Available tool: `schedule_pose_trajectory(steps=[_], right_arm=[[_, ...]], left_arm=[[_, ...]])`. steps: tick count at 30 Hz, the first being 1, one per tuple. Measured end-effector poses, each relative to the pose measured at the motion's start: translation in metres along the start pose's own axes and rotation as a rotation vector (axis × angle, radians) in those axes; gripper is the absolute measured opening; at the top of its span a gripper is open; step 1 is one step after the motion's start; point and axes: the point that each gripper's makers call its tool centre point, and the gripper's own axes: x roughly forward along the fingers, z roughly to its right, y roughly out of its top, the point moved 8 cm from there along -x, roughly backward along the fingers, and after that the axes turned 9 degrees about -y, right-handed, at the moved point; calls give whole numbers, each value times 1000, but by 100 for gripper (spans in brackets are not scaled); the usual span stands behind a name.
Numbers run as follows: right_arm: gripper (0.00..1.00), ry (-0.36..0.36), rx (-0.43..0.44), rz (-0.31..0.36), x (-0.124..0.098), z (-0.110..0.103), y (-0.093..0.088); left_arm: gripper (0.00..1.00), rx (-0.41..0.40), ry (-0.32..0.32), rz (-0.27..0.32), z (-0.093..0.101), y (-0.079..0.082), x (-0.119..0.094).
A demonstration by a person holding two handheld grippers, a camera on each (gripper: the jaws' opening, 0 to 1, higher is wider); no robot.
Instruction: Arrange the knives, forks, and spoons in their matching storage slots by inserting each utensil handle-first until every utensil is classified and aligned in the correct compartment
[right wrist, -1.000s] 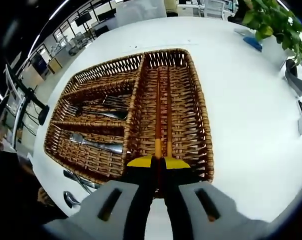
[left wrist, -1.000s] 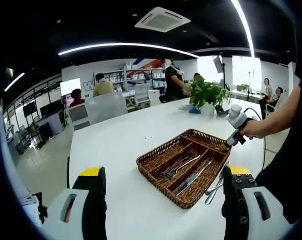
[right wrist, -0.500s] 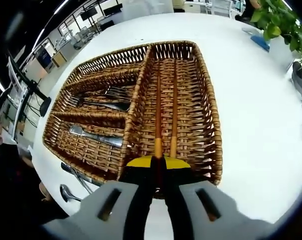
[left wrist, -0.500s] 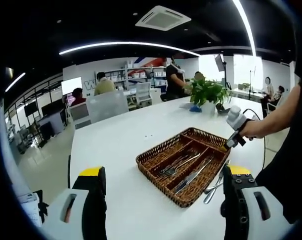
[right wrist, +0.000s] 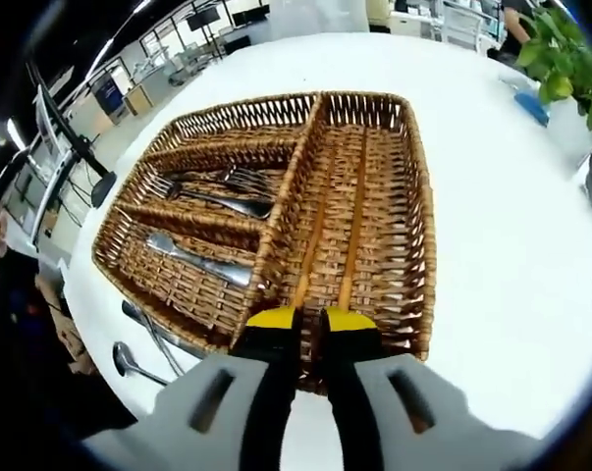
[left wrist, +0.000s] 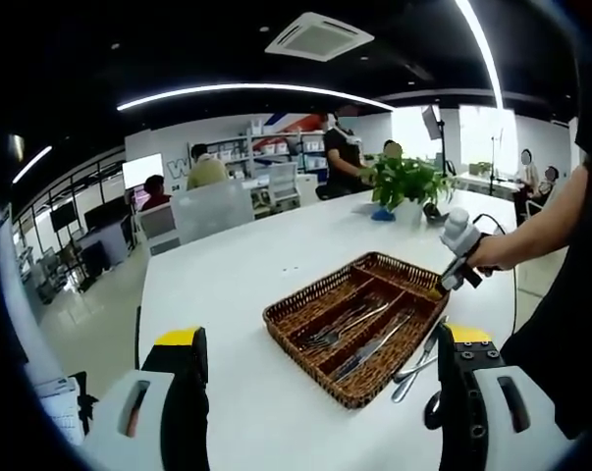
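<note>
Basket: brown woven wicker tray (right wrist: 413, 211), rectangular, on a smooth white desk (right wrist: 492, 147); one long compartment on one side, shorter cross compartments on the other.
Long compartment: holds two slim orange-brown sticks (right wrist: 352, 221) lying side by side along its length, on the weave.
Forks: shiny metal forks (right wrist: 212, 191) in a middle cross compartment, tines toward the outer wall.
Knife: a flat metal knife (right wrist: 192, 258) in the next cross compartment, lying diagonally.
Loose utensils: metal spoons (right wrist: 138, 358) on the desk just beside the basket's outer wall; also seen in the left gripper view (left wrist: 413, 361).
Right gripper: (right wrist: 310, 319) yellow-tipped black jaws, parted by a narrow gap, poised at the near end of the long compartment; whether they touch the sticks, cannot tell.
Left gripper: (left wrist: 320, 343) jaws wide apart, holding nothing, above the desk and well apart from the basket (left wrist: 296, 319).
Background: leafy potted plant (left wrist: 405, 184) at the desk's far end.
</note>
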Motion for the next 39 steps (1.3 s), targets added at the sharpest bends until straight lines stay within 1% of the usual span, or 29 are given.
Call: schedule_pose_trajectory(steps=[1, 2, 4, 7, 9, 10, 11, 12, 13, 14, 16, 17, 18, 19, 20, 22, 24, 26, 30, 32, 33, 34, 35, 38, 39], right_arm=[[8, 11, -17, 22, -3, 0, 4], [9, 9, -16, 19, -5, 1, 5], [10, 18, -28, 34, -11, 3, 9], [13, 15, -79, 89, -20, 10, 17], [15, 26, -108, 128, -27, 12, 21], [17, 43, -136, 152, -30, 14, 23], [22, 57, -164, 181, -32, 15, 25], [26, 31, -186, 183, -36, 21, 25], [30, 29, -214, 204, -38, 24, 26], [35, 26, -218, 235, -42, 27, 28], [40, 24, -207, 236, -48, 33, 27], [42, 24, -193, 261, -52, 37, 29], [43, 24, -198, 290, -56, 39, 31], [44, 31, -219, 326, -61, 41, 34], [47, 34, -240, 347, -67, 43, 34], [52, 50, -236, 358, -77, 46, 33], [55, 56, -234, 350, -83, 51, 32], [58, 49, -241, 371, -91, 57, 31], [69, 80, -244, 403, -104, 62, 30], [71, 99, -270, 440, -111, 63, 28], [72, 104, -298, 464, -115, 64, 25], [73, 101, -303, 460, -118, 64, 22], [77, 105, -312, 459, -120, 65, 19], [93, 163, -334, 489, -129, 65, 9], [95, 176, -332, 497, -130, 66, 6]], left_arm=[[99, 0, 1, 1, 1, 0, 0], [99, 0, 2, 0, 2, 0, -1], [99, 2, 3, -2, 4, 0, 0], [99, 6, 1, -1, 8, 2, 1], [99, 9, -2, 0, 10, 3, 3], [99, 9, -2, 0, 11, 4, 3], [99, 11, -3, 1, 12, 4, 4], [99, 11, -4, 2, 13, 4, 4], [99, 11, -5, 3, 14, 4, 5], [99, 10, -6, 4, 15, 4, 6], [99, 7, -7, 7, 17, 3, 8], [99, 5, -8, 10, 18, 3, 8], [99, 1, -8, 12, 19, 2, 9], [99, 0, -9, 11, 21, 2, 10], [99, 1, -9, 8, 23, 2, 10], [99, 3, -10, 8, 27, 2, 11], [99, 6, -11, 4, 31, 3, 13], [99, 5, -8, 2, 34, 3, 15], [99, 4, -3, 1, 42, 3, 18], [99, 4, 1, -4, 49, 3, 20], [99, 4, 2, -7, 52, 3, 21], [99, 3, 4, -9, 55, 3, 22], [99, 3, 5, -7, 57, 4, 23], [99, 0, 10, -4, 68, 5, 26], [99, 3, 8, -8, 73, 4, 28]])
